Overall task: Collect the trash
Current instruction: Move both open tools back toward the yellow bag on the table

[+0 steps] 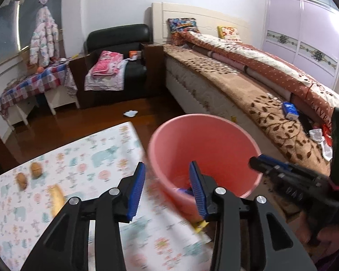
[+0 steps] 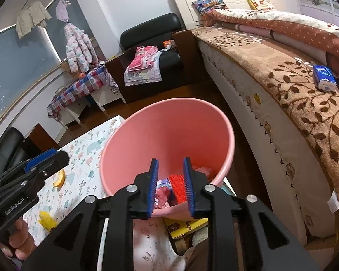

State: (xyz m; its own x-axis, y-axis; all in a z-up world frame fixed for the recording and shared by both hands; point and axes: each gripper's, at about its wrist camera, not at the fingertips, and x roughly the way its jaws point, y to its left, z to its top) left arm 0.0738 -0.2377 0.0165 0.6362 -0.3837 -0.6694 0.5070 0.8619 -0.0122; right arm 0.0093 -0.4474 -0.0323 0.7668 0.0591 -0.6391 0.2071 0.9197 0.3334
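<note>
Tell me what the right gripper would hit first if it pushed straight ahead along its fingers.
Most likely the trash inside the pink bucket: the right gripper points down into its mouth, with the red wrapper showing between its open, empty fingers. Depth is unclear, so the bucket's near rim could come first.

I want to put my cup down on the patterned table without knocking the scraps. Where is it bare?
The table is bare on its far half, between the far edge and the walnuts. It is crowded nearer: peels lie beside the bucket.
</note>
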